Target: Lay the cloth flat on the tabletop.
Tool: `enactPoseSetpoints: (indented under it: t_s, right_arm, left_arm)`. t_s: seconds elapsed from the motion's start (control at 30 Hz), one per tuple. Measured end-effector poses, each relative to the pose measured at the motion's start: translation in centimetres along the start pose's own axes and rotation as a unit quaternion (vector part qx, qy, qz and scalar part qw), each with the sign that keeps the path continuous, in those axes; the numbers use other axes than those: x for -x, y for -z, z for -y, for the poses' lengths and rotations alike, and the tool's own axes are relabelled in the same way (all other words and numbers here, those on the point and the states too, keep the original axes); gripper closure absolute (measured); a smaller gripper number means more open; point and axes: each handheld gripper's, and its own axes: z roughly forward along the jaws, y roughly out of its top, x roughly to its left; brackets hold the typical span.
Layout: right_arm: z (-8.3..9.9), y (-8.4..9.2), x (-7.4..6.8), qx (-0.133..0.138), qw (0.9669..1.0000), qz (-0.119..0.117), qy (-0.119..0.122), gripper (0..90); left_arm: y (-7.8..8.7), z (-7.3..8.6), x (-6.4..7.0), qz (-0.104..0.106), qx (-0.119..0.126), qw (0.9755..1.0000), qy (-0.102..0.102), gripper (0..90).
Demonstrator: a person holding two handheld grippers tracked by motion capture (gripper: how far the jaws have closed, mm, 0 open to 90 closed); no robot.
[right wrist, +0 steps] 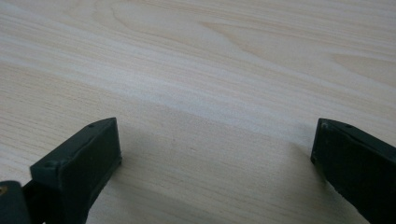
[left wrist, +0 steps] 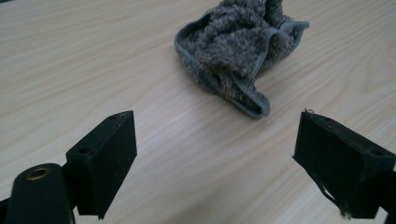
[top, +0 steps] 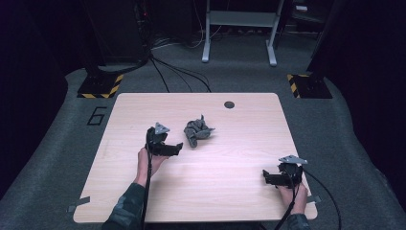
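Left gripper view looks along the left gripper [left wrist: 215,154], whose two black jaws stand wide apart with nothing but bare wood between them. Just ahead of them, and a little toward the right jaw, lies the grey cloth [left wrist: 243,51], apart from both jaws and untouched.

To do this reach well, I judge the person should bring the left gripper forward and low, keep the jaws wide until one pad is on each side of a raised fold, and close only then. The hemmed lobe that points toward the gripper looks the easiest bite. A pinch too near the table would likely scrape the wood and drag the whole bundle instead of lifting it.

From the high view, the left gripper [top: 176,146] sits left of the table's middle, with the cloth [top: 197,131] just to its right and slightly farther from the person. The right gripper [top: 269,178] rests near the table's [top: 249,124] near right corner, well apart from the cloth, its jaws also spread wide over bare wood.

The cloth is a small terry towel, grey and nubby, crumpled into a loose heap with a stitched hem curling round its edges and a couple of corners poking up. It looks soft and limp.
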Motion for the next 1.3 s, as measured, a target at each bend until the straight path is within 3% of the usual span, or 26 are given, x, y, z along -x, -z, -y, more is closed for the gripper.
enactPoseSetpoints:
  t_s: [0.27, 0.53, 0.67, 0.87, 1.0, 1.2, 1.27, 1.3]
  right_arm:
    - [0.0, 0.0, 0.0, 0.0, 1.0, 0.0, 0.0, 1.1]
    - [0.0, 0.0, 0.0, 0.001, 1.0, -0.001, -0.001, 1.6]
    - [0.0, 0.0, -0.1, 0.002, 1.0, -0.002, -0.003, 1.7]
    - [0.0, 0.0, -0.1, 0.002, 1.0, -0.002, -0.002, 1.8]
    - [0.0, 0.0, 0.0, 0.001, 1.0, -0.003, 0.004, 2.4]
    - [0.0, 0.0, 0.0, 0.001, 1.0, -0.003, 0.003, 2.5]
    - [0.0, 0.0, 0.0, 0.001, 1.0, -0.003, 0.004, 2.5]
    - [0.0, 0.0, 0.0, 0.001, 1.0, -0.003, 0.004, 2.5]
  left_arm:
    - [-2.3, -1.8, 0.7, 0.018, -0.003, 0.9998, -0.008, 14.4]
    - [-4.5, -3.3, 1.4, 0.015, -0.013, 0.9996, -0.022, 15.0]
    - [-5.5, -3.6, 1.4, 0.003, -0.014, 0.9996, -0.024, 15.6]
    - [-7.0, -3.4, 1.4, 0.01, -0.023, 0.9996, -0.014, 19.2]
    - [-7.7, -3.1, 1.3, 0.026, -0.034, 0.999, -0.017, 31.7]
    - [-8.0, -2.9, 1.4, 0.017, -0.028, 0.9994, -0.012, 52.2]
    - [-8.1, -2.8, 1.3, 0.018, -0.033, 0.9991, -0.021, 54.9]
    - [-8.2, -2.7, 1.3, 0.016, -0.028, 0.9994, -0.014, 61.2]
